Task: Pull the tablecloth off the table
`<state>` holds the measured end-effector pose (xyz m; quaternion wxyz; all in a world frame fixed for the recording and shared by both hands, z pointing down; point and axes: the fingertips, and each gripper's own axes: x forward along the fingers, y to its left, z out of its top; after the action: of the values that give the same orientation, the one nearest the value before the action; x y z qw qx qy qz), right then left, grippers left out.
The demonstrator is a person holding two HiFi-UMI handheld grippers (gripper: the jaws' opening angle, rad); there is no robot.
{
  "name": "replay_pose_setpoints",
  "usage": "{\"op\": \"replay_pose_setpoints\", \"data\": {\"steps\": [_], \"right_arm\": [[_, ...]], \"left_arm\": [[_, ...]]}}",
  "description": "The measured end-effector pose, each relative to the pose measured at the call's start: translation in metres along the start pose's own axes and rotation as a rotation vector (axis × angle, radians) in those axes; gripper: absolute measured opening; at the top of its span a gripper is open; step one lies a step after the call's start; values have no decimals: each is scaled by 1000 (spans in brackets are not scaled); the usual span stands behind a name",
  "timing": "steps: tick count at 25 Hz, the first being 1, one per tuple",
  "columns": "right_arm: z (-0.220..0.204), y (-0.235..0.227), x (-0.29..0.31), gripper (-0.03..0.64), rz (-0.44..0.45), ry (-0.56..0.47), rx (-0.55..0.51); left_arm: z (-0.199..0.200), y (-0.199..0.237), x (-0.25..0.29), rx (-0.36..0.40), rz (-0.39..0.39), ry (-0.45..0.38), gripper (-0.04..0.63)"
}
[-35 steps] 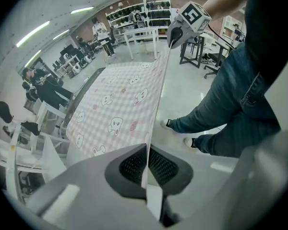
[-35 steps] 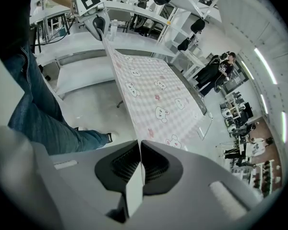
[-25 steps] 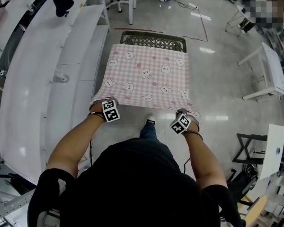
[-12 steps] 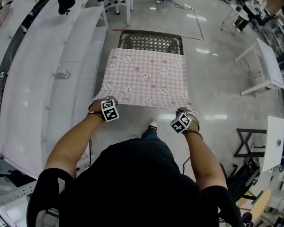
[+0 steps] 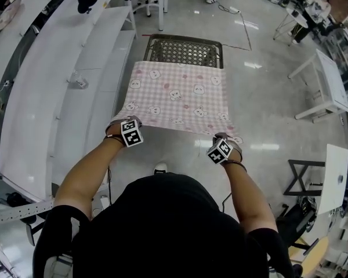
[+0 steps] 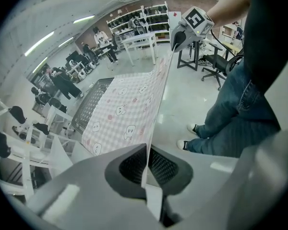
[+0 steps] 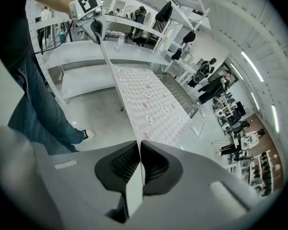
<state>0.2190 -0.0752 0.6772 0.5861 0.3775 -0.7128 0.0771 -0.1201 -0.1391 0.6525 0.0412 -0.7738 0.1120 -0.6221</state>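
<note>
Left gripper (image 5: 123,124) and right gripper (image 5: 221,139) each clamp a near corner of the tablecloth (image 5: 180,94), stretched ahead of them; its far part seemingly lies on the mesh table (image 5: 185,50), so pulling remains.

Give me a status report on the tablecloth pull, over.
Both left gripper and right gripper shut on near corners of the tablecloth. Cloth stretched taut, far strip of the mesh table bare. Nothing lying on the cloth, over.
</note>
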Motion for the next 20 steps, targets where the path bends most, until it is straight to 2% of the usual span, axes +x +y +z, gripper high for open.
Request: {"op": "replay_pose_setpoints", "data": {"steps": [7,14,20], "right_arm": [[-40,8,-23,31,31,-28,-27],[-58,14,-55,31,35,-62,-47],[-61,24,-86,31,14,-101,-41]], "left_arm": [[22,-49,-13,-38,27,6,1],[33,-83,-33,-70,37,-1,1],[33,-100,-61,-80,77,-12,1]]}}
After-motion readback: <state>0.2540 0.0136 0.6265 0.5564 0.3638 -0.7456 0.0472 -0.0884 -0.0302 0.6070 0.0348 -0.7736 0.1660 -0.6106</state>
